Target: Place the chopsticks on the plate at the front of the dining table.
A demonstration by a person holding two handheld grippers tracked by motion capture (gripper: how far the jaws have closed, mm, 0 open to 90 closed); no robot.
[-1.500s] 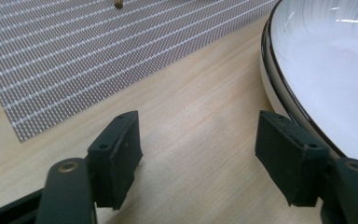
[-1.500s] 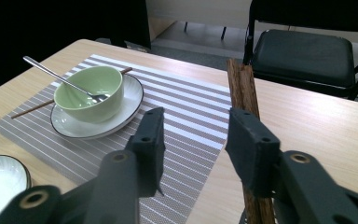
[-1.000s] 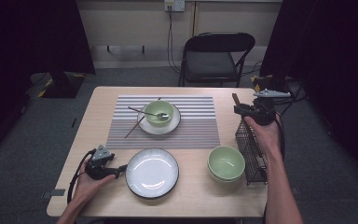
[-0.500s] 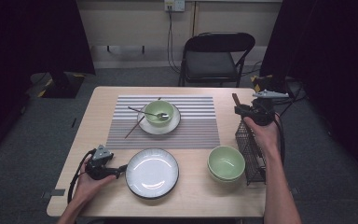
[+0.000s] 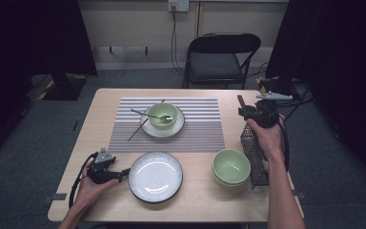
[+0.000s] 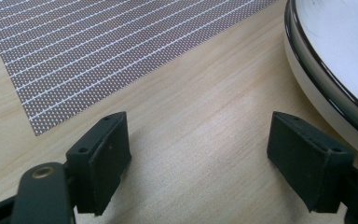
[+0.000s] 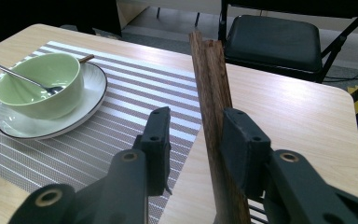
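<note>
Right claw (image 7: pixel 193 140) opening, chopsticks (image 7: pixel 212 93) between

A dark brown wooden stick (image 7: pixel 213 121) with a lengthwise groove stands nearly upright by the wire basket (image 5: pixel 253 152) at the worktop's right edge.

Striped woven placemat (image 5: pixel 171 125) carries a pale green bowl with metal spoon (image 5: pixel 162 115) on a white saucer (image 5: pixel 177 128); white black-rimmed plate (image 5: pixel 155 176) and second green bowl (image 5: pixel 231 166) nearer; black folding chair (image 5: pixel 221 60) behind table.
</note>
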